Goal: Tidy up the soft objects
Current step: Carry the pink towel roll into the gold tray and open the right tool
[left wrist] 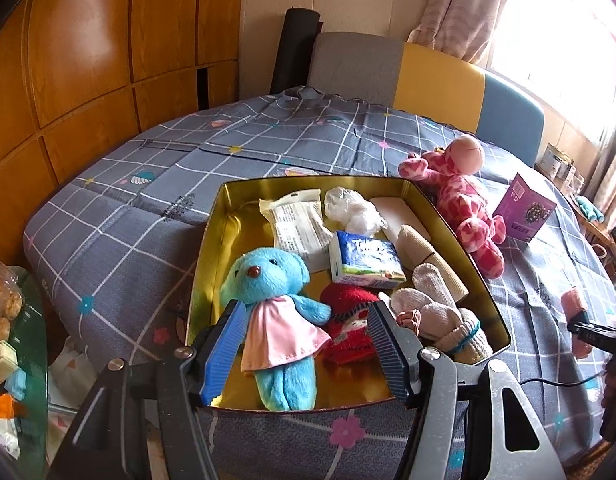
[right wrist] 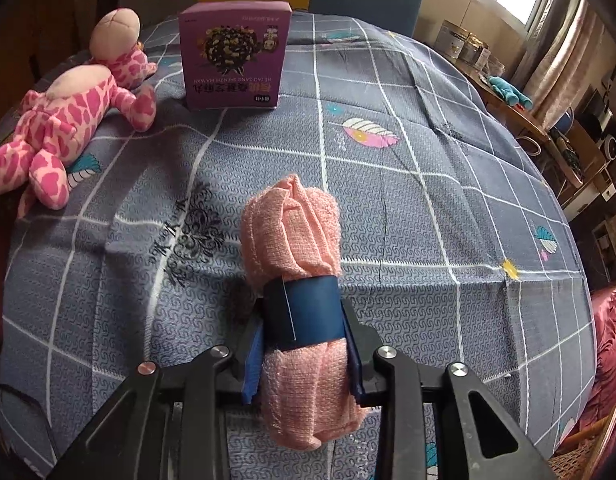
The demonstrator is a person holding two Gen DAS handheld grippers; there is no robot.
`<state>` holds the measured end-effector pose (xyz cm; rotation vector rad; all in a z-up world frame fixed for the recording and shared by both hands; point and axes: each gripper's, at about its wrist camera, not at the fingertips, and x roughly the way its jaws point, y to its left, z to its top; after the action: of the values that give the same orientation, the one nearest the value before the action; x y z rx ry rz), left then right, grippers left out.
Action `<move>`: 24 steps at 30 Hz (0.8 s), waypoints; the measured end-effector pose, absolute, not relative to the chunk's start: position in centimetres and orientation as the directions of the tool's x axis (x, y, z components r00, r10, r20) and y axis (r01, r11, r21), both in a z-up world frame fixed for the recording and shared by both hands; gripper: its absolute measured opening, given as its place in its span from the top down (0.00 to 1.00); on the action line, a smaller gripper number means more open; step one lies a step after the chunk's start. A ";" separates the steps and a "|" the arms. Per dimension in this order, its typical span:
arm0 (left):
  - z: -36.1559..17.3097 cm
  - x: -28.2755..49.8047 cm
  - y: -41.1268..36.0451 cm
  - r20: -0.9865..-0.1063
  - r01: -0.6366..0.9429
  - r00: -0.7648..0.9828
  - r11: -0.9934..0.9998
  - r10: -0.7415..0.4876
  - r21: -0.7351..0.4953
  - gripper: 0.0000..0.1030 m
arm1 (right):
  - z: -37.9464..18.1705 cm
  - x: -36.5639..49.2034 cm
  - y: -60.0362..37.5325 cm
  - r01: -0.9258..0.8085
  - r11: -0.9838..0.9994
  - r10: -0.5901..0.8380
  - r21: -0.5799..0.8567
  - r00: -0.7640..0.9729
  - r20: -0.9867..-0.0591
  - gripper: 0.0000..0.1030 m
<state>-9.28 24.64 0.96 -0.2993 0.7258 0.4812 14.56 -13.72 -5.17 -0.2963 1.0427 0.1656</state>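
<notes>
Right tongs (right wrist: pixel 304 356) clamp the towel (right wrist: pixel 294 240); left tongs (left wrist: pixel 304 352) gape, empty, over the bear (left wrist: pixel 274 316). Lift the towel clear before crossing the tin (left wrist: pixel 212 248) rim.

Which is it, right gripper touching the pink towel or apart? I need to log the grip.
Touching. The right wrist view shows the right gripper with both pads pressed against the rolled pink towel.

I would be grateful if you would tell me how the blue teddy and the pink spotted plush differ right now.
The blue teddy lies inside the gold tin; the pink spotted plush lies outside it on the checked cloth. The blue teddy is plain blue in a pink dress, whereas the pink spotted plush is patterned and undressed. The blue teddy sits between the left gripper pads; the plush has no gripper near. Both are soft toys.
</notes>
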 end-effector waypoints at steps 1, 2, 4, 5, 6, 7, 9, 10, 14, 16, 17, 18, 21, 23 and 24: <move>1.0 -9.3 24.7 -0.693 -0.517 0.648 0.850 0.314 -0.099 0.38 | -4.7 14.4 -13.5 -0.271 0.950 0.005 -0.153 0.506 -0.862 0.68; 1.1 -9.4 24.8 -0.692 -0.517 0.650 0.850 0.313 -0.101 0.37 | -4.3 14.3 -13.3 -0.272 0.952 0.017 -0.143 0.512 -0.859 0.68; 1.0 -9.4 24.9 -0.692 -0.521 0.651 0.847 0.314 -0.106 0.35 | -3.7 13.7 -12.5 -0.287 0.950 0.046 -0.124 0.521 -0.853 0.68; 1.0 -9.4 24.9 -0.693 -0.521 0.650 0.847 0.312 -0.107 0.35 | -3.5 13.4 -12.0 -0.299 0.947 0.062 -0.115 0.521 -0.852 0.68; 0.9 -9.4 24.9 -0.695 -0.521 0.649 0.847 0.310 -0.109 0.35 | -3.3 13.0 -11.4 -0.312 0.945 0.080 -0.101 0.517 -0.852 0.68; 0.8 -9.4 24.9 -0.696 -0.520 0.648 0.847 0.308 -0.110 0.35 | -3.1 12.6 -10.8 -0.326 0.942 0.100 -0.085 0.512 -0.853 0.68; 0.7 -9.4 24.9 -0.698 -0.519 0.648 0.848 0.305 -0.112 0.35 | -3.0 12.0 -9.5 -0.358 0.931 0.130 -0.067 0.499 -0.857 0.68; 0.7 -9.4 24.9 -0.698 -0.518 0.648 0.848 0.304 -0.112 0.35 | -3.0 11.6 -8.9 -0.374 0.925 0.142 -0.062 0.493 -0.858 0.68; 0.5 -9.4 25.0 -0.702 -0.523 0.644 0.845 0.303 -0.115 0.35 | -3.1 10.2 -6.5 -0.432 0.901 0.189 -0.031 0.456 -0.870 0.68; 0.4 -9.4 25.3 -0.704 -0.529 0.642 0.840 0.304 -0.119 0.35 | -3.0 9.8 -5.7 -0.450 0.893 0.214 -0.007 0.437 -0.874 0.68; 0.4 -9.5 25.5 -0.705 -0.531 0.641 0.838 0.303 -0.122 0.35 | -2.8 9.6 -5.3 -0.460 0.888 0.229 0.007 0.430 -0.873 0.68; 0.4 -9.5 25.7 -0.706 -0.535 0.640 0.835 0.304 -0.125 0.35 | -2.6 9.3 -4.9 -0.470 0.882 0.245 0.018 0.426 -0.871 0.68; 0.5 -9.8 26.3 -0.704 -0.554 0.634 0.823 0.320 -0.124 0.35 | -1.5 8.6 -3.6 -0.503 0.861 0.313 0.079 0.401 -0.861 0.68; 0.6 -10.1 26.8 -0.702 -0.567 0.629 0.815 0.333 -0.121 0.35 | -0.9 8.0 -2.6 -0.526 0.843 0.353 0.115 0.379 -0.855 0.68; 0.6 -10.3 27.0 -0.702 -0.572 0.627 0.811 0.338 -0.120 0.35 | -0.5 7.6 -2.0 -0.539 0.833 0.367 0.124 0.372 -0.852 0.68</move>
<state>-10.27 27.01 0.61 -0.3501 0.7226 0.5339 7.61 -1.98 -0.53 -0.1867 1.0380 0.5848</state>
